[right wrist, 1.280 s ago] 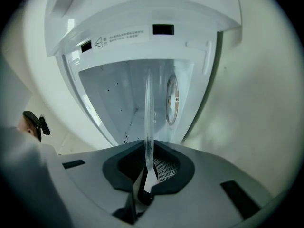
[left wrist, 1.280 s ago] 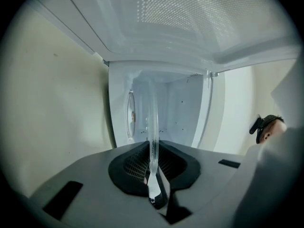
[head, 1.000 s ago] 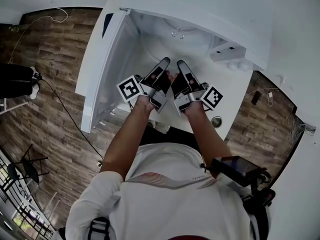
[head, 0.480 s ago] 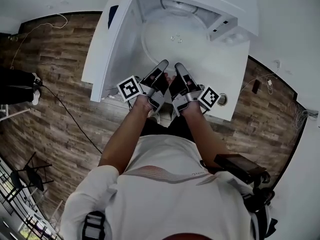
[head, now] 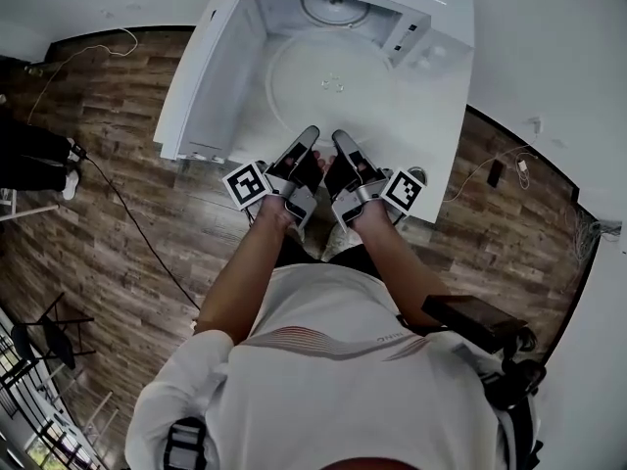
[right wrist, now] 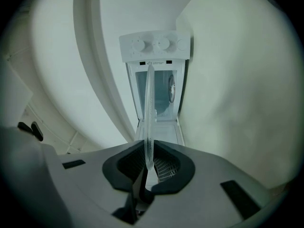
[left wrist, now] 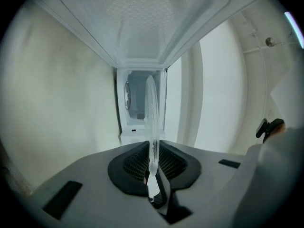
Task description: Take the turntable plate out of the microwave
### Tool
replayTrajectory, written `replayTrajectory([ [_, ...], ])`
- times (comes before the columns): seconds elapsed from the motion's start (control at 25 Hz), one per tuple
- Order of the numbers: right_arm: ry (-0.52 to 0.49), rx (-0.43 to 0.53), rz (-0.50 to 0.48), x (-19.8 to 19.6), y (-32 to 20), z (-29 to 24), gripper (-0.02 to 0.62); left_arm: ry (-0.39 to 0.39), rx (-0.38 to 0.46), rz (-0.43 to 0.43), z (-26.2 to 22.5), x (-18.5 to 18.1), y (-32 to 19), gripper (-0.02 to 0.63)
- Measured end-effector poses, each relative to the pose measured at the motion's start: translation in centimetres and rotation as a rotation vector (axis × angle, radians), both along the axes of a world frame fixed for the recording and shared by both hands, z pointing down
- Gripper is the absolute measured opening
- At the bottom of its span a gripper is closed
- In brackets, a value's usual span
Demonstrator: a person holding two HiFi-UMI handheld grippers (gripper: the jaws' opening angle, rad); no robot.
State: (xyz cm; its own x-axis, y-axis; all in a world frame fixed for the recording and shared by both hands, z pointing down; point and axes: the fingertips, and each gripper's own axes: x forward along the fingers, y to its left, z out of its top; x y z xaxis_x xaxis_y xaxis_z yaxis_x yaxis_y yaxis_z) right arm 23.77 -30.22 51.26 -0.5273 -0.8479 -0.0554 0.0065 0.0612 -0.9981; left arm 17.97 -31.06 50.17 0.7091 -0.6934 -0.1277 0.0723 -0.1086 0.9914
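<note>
The clear glass turntable plate point(head: 328, 86) hangs level in front of the white microwave point(head: 343, 8), whose cavity stands open. Both grippers hold the plate's near rim side by side. My left gripper point(head: 308, 137) is shut on the rim, which shows edge-on as a thin glass line point(left wrist: 152, 122) running from between its pads point(left wrist: 153, 167). My right gripper point(head: 342, 139) is shut on the same rim, the glass plate point(right wrist: 149, 113) clamped at its jaws point(right wrist: 147, 167). Beyond the plate, the right gripper view shows the microwave point(right wrist: 156, 94) with its knobs.
The microwave door point(head: 201, 76) is swung open to the left. The microwave rests on a white tabletop point(head: 441, 135). Below lies a wood floor point(head: 118, 213) with a black cable point(head: 137, 233). Someone's dark legs point(head: 29, 160) are at the left edge.
Both grippers have drawn back toward the person with the plate clamped between them. The plate has slid out of the cavity, and the microwave now sits farther off.
</note>
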Motion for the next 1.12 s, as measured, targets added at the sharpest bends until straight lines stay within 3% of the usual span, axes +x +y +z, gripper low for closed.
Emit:
replayTrajectory([
  [0.64,0.018,0.076,-0.094,3.5,7.9,-4.2,0.037,0.000,0.063,-0.064,-4.1,3.6,8.4,0.054],
  [1.12,0.014,0.089,-0.087,2.8,11.4,-6.6,0.038,0.010,0.063,-0.047,-6.4,3.0,11.7,0.054],
])
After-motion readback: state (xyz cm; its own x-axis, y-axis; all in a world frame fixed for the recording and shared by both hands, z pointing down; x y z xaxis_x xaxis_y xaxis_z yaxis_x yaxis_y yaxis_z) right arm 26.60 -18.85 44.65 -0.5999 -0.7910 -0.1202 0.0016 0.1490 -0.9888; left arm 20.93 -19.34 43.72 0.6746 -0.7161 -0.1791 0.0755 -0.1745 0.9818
